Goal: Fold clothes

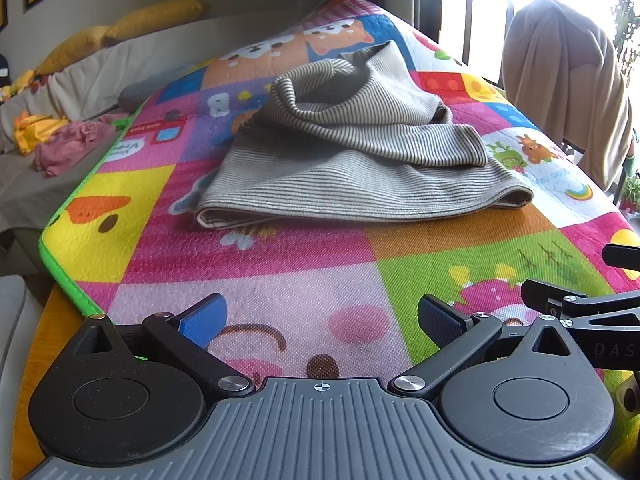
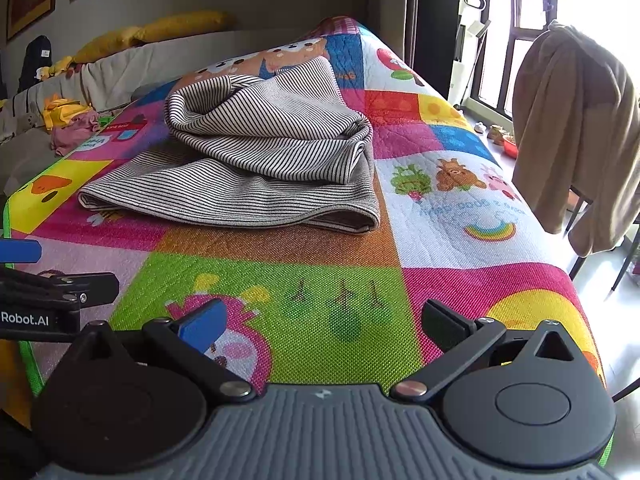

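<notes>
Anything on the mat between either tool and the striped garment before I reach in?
Nothing visible. Bare play mat lies between the open left tool, the open right tool and the striped garment.

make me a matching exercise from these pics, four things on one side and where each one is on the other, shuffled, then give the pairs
Things:
1. striped garment
2. beige cloth
3. pink clothes
4. yellow cushions

Places:
A. draped over a chair by the window
B. along the wall at the back of the sofa
C. bunched on the colourful play mat
D. heaped on the sofa seat left of the mat

Pairs: 1-C, 2-A, 3-D, 4-B
</notes>
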A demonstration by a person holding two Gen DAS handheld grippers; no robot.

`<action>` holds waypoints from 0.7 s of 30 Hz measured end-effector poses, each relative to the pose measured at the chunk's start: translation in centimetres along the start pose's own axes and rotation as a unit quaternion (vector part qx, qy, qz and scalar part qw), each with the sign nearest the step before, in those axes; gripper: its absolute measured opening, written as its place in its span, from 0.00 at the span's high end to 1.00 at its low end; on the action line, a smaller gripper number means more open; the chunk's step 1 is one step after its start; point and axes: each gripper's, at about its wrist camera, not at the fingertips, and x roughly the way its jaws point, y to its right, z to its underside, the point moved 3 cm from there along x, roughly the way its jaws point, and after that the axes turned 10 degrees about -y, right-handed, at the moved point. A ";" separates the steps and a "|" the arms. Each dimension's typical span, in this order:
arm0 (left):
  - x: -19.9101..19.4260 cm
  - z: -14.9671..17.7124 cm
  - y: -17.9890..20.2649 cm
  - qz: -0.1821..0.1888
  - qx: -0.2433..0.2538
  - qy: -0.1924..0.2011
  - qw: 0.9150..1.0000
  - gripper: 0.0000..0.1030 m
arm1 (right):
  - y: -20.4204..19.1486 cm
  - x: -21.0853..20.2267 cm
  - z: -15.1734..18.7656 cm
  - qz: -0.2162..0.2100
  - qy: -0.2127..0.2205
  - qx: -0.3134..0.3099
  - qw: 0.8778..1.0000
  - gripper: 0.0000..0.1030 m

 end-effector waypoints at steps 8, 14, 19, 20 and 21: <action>-0.1 0.0 0.1 -0.002 0.002 0.000 1.000 0.00 | -0.1 -0.1 0.0 0.001 0.001 -0.004 1.000 0.00; -0.1 0.0 0.1 -0.002 0.002 -0.001 1.000 0.00 | -0.2 -0.1 0.0 0.002 0.000 -0.006 1.000 0.00; -0.1 0.0 0.1 -0.002 0.002 -0.001 1.000 0.00 | -0.3 -0.1 0.1 0.001 0.000 -0.006 1.000 0.00; -0.1 0.0 0.1 -0.002 0.002 -0.001 1.000 0.00 | -0.3 -0.1 0.1 0.001 -0.001 -0.007 1.000 0.00; -0.1 0.0 0.1 -0.002 0.002 -0.001 1.000 0.00 | -0.3 -0.1 0.1 0.001 -0.001 -0.007 1.000 0.00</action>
